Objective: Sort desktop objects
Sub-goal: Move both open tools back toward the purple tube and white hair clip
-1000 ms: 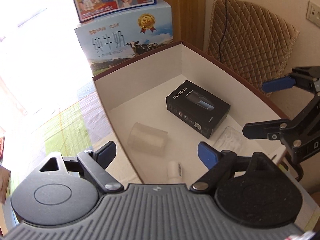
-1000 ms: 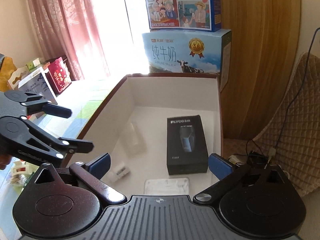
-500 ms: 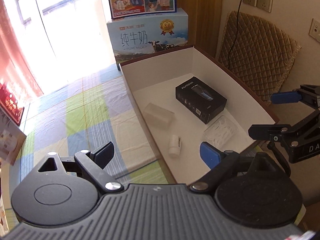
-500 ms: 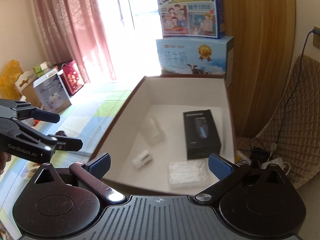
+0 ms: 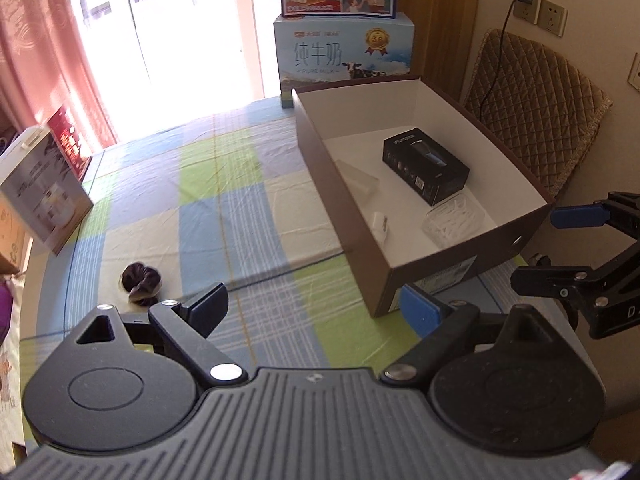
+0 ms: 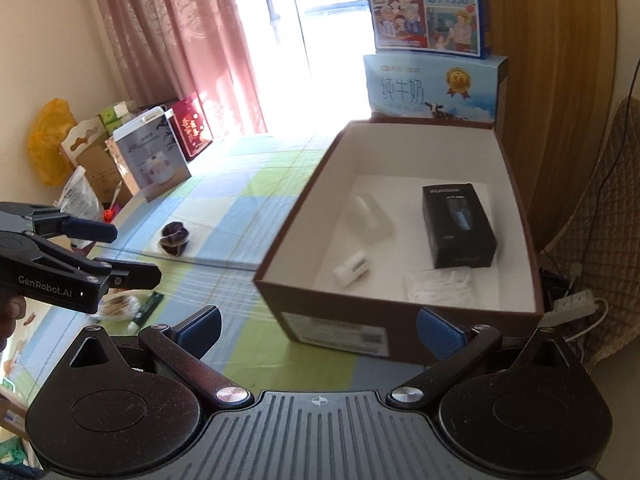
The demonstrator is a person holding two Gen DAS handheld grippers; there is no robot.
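Sorting part done. Brown storage box (image 6: 384, 320) held black razor carton (image 6: 458, 226), swab pack (image 6: 438, 286), small white bottle (image 6: 352, 269), clear case (image 6: 374, 216). Dark scrunchie (image 6: 174, 238), green tube (image 6: 147, 308) remained on worktop (image 5: 248, 200). My left claw (image 5: 316, 306), right claw (image 6: 318, 326) both gaped wide, empty.

Bright window (image 5: 192, 28) – pink curtain (image 6: 180, 40), wood panel (image 6: 560, 60), quilted chair (image 5: 532, 100).

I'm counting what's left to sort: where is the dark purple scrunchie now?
The dark purple scrunchie lies on the checked tablecloth, left of the brown cardboard box in both views, just ahead of the left gripper.
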